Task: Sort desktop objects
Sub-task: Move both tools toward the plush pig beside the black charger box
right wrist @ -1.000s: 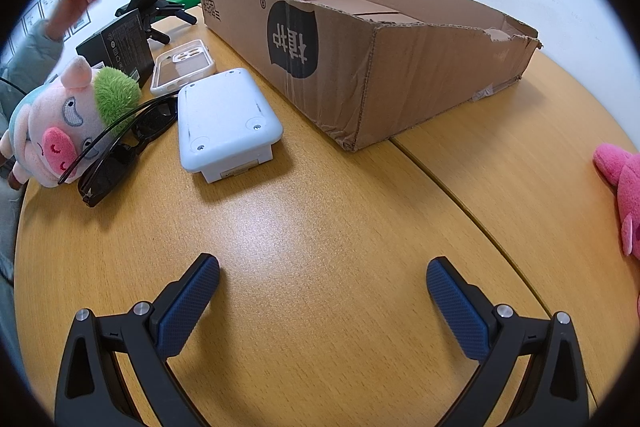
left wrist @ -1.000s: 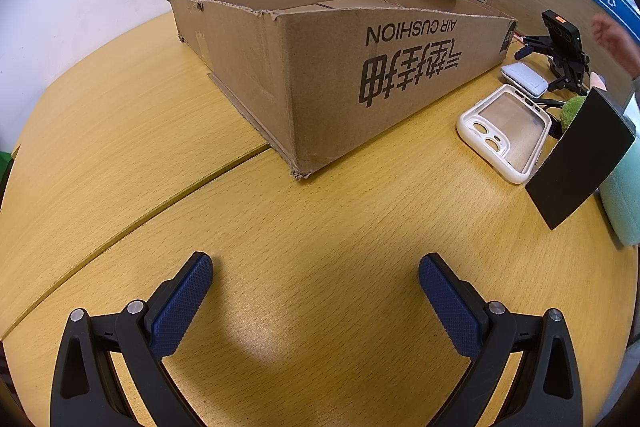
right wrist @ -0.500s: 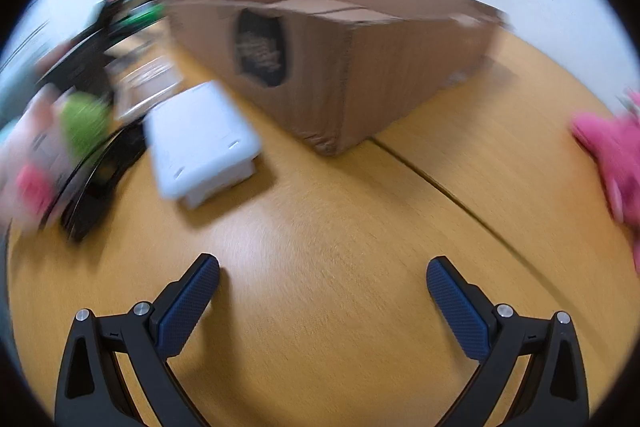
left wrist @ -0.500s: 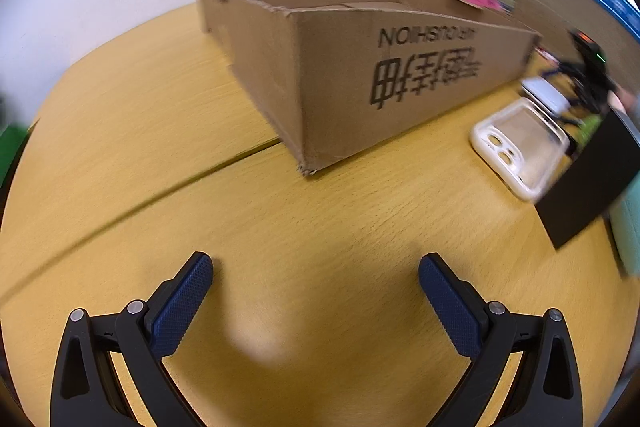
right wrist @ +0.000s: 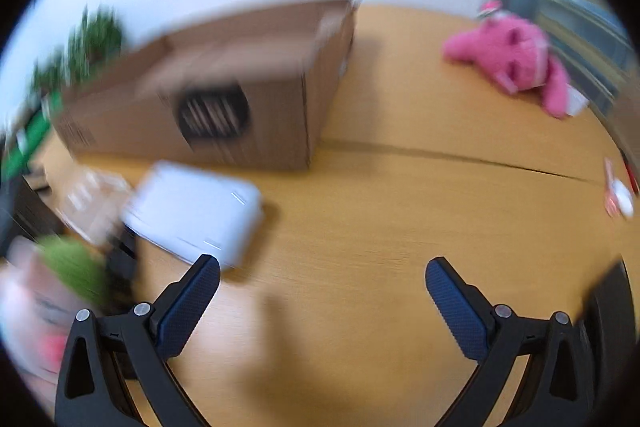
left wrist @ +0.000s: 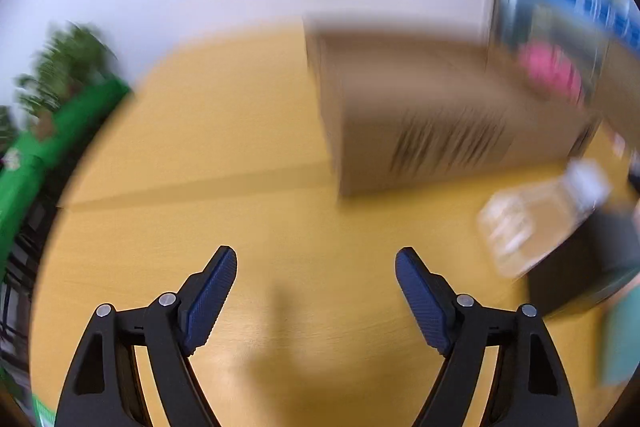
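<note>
1. Nearest: left gripper and right gripper, blue-padded jaws spread wide, pinching nothing, hanging over the bare yellow wooden table, probably poised for a first pick.
2. Just beyond the right gripper's left-hand pad: flat white plastic box, outside the jaw gap.
3. Farther back: long open brown cardboard carton, likely the sorting bin.
4. Well apart, far right: pink plush toy.
5. Everything blurred.
</note>
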`<state>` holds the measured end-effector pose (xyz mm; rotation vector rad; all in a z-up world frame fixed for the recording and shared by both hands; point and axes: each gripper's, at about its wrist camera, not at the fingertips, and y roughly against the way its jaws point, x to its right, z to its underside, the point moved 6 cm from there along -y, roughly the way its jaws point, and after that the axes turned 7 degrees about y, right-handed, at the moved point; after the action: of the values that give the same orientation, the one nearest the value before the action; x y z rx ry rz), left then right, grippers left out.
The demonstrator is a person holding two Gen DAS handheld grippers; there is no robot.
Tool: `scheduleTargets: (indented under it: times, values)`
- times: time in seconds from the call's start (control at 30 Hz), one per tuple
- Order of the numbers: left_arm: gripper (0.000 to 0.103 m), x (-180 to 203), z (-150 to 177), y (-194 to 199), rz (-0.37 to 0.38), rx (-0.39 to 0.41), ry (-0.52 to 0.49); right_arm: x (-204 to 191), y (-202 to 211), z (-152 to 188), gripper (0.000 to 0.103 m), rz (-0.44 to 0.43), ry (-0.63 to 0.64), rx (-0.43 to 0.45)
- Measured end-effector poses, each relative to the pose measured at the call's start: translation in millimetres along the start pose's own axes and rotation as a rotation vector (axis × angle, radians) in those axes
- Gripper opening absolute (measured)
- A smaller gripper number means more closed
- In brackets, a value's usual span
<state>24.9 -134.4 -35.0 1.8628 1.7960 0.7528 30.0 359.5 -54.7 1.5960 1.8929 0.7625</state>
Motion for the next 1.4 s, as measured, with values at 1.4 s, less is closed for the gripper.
scheduleTargets:
  times: [1.4]
  values:
    - [0.103,220.4,85.0,146.6,0.371,0.096,-0.026,-155.6,105.1,28.1,0.103,0.047,0.015,0.087]
